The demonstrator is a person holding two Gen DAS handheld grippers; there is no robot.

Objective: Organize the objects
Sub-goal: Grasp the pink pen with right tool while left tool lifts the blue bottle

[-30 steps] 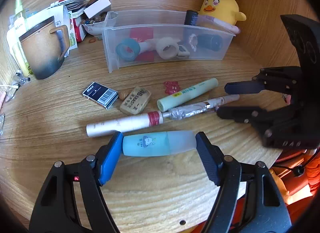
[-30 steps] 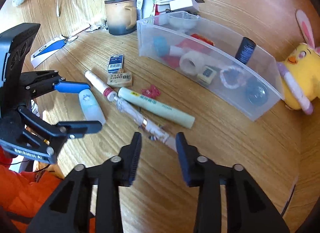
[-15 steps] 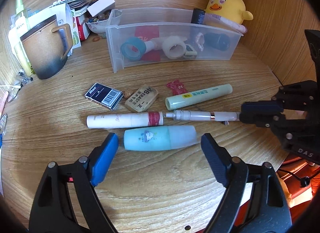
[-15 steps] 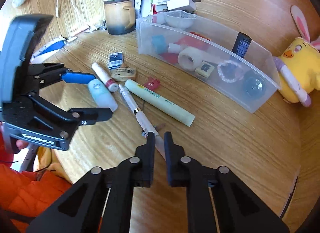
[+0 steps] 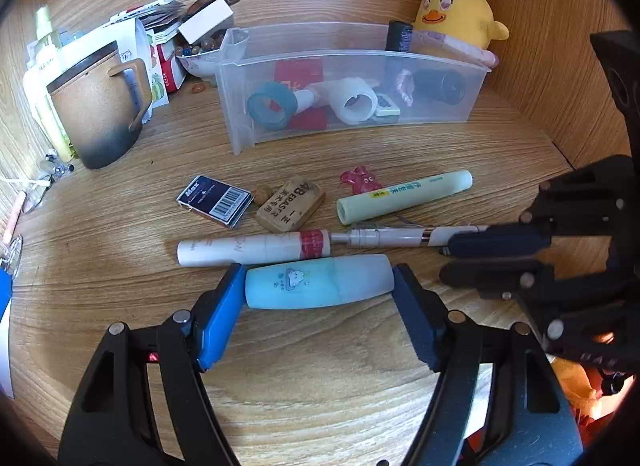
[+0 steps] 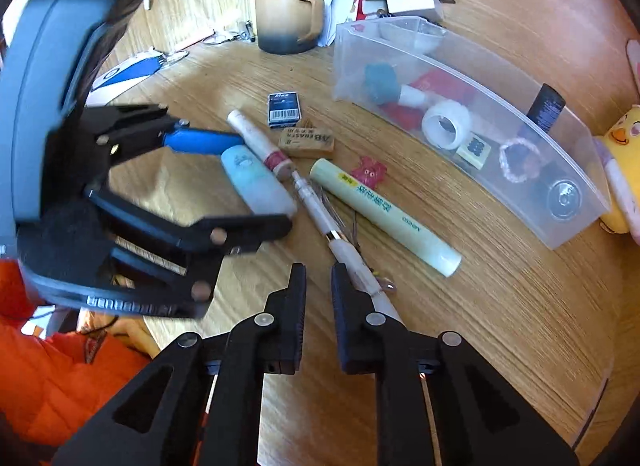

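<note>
My left gripper [image 5: 318, 290] spans a light blue tube [image 5: 318, 284] lying crosswise on the wooden table, one finger at each end; it also shows in the right wrist view [image 6: 256, 181]. My right gripper [image 6: 318, 286] has a narrow gap and nothing between its pads; a white pen [image 6: 340, 238] lies just right of and under its right finger [image 6: 344, 306]. In the left wrist view the right gripper [image 5: 472, 262] sits at the pen's [image 5: 384, 238] right end. A clear plastic bin [image 5: 436, 61] holds tape rolls and small items.
On the table lie a white-and-red tube [image 5: 252, 248], a pale green marker [image 5: 404, 195], an eraser [image 5: 290, 205], a dark staple box [image 5: 214, 203] and a red charm [image 5: 358, 181]. A mug [image 5: 96, 113] and clutter stand left, a yellow plush chick [image 5: 456, 13] behind the bin.
My left gripper moved forward and closed in around the blue tube's ends. My right gripper's jaws opened slightly and shifted left of the pen, which has stayed on the table.
</note>
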